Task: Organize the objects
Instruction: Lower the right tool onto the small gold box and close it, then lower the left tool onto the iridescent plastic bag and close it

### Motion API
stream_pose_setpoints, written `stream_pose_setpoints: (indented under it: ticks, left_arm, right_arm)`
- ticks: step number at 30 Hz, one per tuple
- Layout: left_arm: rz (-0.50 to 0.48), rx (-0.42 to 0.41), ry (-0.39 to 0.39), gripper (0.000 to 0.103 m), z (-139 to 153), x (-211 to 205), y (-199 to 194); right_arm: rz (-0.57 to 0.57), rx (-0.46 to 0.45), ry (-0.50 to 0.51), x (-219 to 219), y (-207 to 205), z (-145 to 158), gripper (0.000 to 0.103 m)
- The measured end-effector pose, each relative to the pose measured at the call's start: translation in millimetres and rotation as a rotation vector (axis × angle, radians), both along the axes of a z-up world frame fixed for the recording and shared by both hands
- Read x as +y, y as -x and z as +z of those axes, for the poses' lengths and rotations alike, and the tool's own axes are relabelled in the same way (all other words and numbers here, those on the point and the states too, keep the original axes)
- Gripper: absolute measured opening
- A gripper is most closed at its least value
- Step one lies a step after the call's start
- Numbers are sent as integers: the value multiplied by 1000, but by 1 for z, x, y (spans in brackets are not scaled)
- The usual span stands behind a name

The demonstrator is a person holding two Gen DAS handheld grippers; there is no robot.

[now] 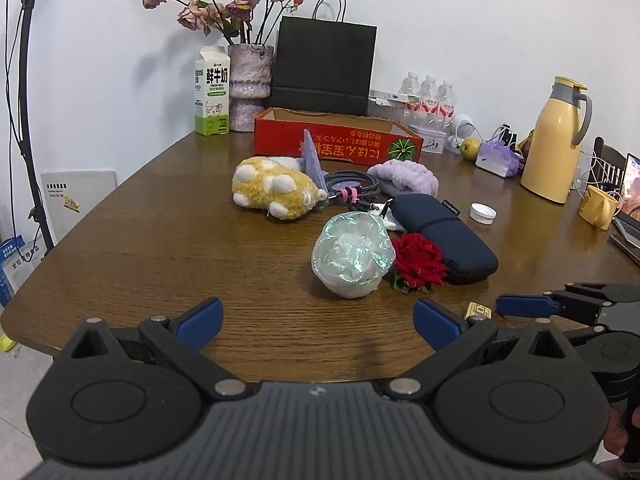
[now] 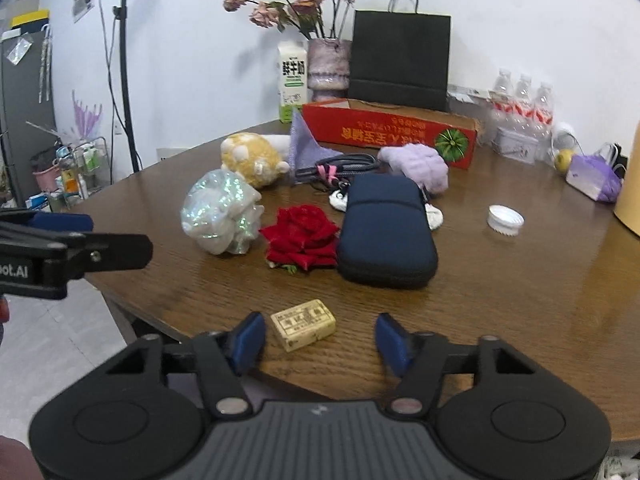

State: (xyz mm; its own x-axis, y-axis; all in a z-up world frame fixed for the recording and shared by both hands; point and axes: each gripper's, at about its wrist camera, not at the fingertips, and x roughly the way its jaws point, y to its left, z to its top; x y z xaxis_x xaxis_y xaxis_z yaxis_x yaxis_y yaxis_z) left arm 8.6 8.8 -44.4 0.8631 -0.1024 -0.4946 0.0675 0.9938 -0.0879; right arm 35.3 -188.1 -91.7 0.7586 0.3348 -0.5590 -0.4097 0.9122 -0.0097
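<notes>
Right gripper: jaws are seen parted around a small block, with gaps on both sides; nothing is gripped.
Small block: a cream-yellow rectangular piece with brown printing on its top face is laid flat on the wooden table near the front edge, between the blue pads and closer to the left one.
Left gripper: jaws are held wide apart over bare wood, low and tilted downward; nothing is held.
Iridescent wrapped bundle: a crumpled, shiny white-green ball is set just ahead of the left gripper.
Red rose: a fabric bloom is placed touching the bundle's right side and against the navy case.
Navy zip case: an oblong soft pouch is laid flat behind the rose.
White cap: found apart, right of the case.
Yellow plush toy: laid on its side farther back, beside a coiled cable and a lilac fluffy band.
Red cardboard tray: positioned open-topped behind the pile, before a black paper bag.
</notes>
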Motion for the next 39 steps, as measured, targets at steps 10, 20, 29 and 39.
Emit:
stream_pose_setpoints:
  ticks: [10, 20, 29, 39]
  left_arm:
    - [0, 20, 5, 103, -4, -4, -13]
    - [25, 5, 17, 103, -4, -11, -36]
    - [20, -12, 27, 103, -2, -17, -62]
    - [13, 31, 59, 77, -9, -22, -80]
  right_arm:
    - [-18, -25, -47, -14, -6, 3, 33]
    - [-81, -67, -52, -35, -18, 11, 33]
    - [-114, -76, -67, -45, -31, 11, 33]
    - [-122, -82, -73, -46, -36, 12, 33]
